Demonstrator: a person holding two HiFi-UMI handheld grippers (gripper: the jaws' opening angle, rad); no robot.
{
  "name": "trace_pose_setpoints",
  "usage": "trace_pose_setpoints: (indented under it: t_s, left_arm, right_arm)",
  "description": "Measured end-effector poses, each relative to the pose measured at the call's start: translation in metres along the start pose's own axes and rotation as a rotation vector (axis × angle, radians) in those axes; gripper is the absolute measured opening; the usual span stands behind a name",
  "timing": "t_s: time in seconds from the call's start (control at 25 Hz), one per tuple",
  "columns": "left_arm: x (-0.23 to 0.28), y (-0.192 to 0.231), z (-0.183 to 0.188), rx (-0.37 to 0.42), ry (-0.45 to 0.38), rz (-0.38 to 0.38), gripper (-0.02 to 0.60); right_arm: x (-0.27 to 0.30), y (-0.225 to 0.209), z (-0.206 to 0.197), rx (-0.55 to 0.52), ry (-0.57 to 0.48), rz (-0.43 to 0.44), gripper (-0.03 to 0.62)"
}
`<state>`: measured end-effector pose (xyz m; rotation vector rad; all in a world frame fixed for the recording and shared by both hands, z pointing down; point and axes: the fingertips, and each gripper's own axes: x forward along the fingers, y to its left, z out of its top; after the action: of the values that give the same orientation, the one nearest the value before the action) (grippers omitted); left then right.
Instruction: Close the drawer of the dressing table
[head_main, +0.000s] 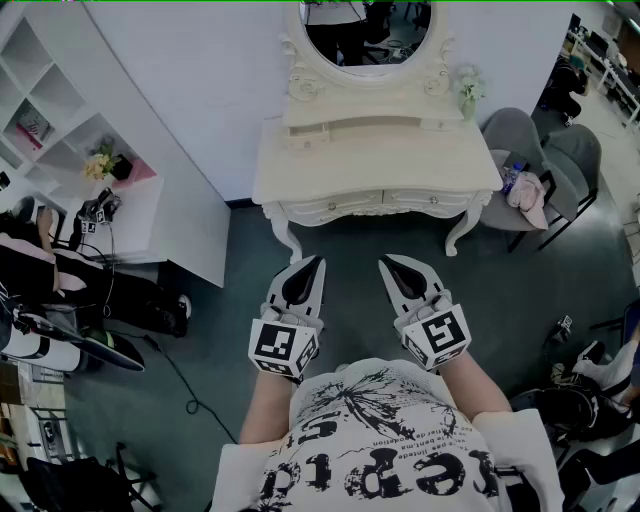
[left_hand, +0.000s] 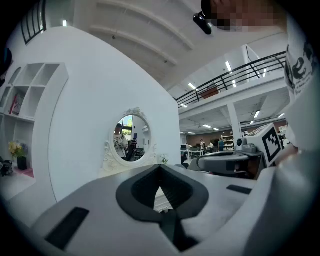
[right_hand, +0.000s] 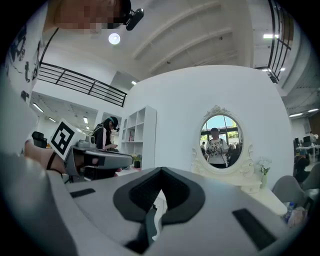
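The white dressing table stands against the wall ahead, under an oval mirror. Its two front drawers lie in the apron below the top; I cannot tell whether either stands out. Both grippers hover side by side over the floor, a short way in front of the table. My left gripper is shut with nothing in it, and so is my right gripper. In the left gripper view the closed tips point level toward the mirror. The right gripper view shows the same: its tips meet, with the mirror beyond.
A white shelf unit with flowers stands at the left. Two grey chairs are right of the table, one bearing a bottle. A person works at the left, near a cable on the floor.
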<state>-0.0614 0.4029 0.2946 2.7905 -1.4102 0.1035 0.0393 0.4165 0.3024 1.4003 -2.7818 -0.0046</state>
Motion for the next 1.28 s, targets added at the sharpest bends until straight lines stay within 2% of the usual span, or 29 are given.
trace_pose_setpoints:
  t_s: [0.56,0.88,1.16,1.28]
  left_arm:
    - [0.001,0.014,0.002,-0.039,-0.010,-0.019,0.007]
    - [-0.025,0.065,-0.019,-0.058,0.015,-0.024,0.006]
    - [-0.035,0.103,-0.032,-0.073,0.032,-0.002,0.006]
    - [-0.034,0.110,-0.035,-0.050,0.044,-0.002,0.007]
  right_arm:
    - [0.010,0.002,0.004,0.008,0.013,-0.010,0.015]
    - [0.046,0.029,-0.007,0.030,0.036,-0.058,0.015]
    - [0.082,0.061,-0.018,-0.027,0.069,-0.026,0.015]
    - [0.093,0.062,-0.027,-0.014,0.096,-0.036,0.015]
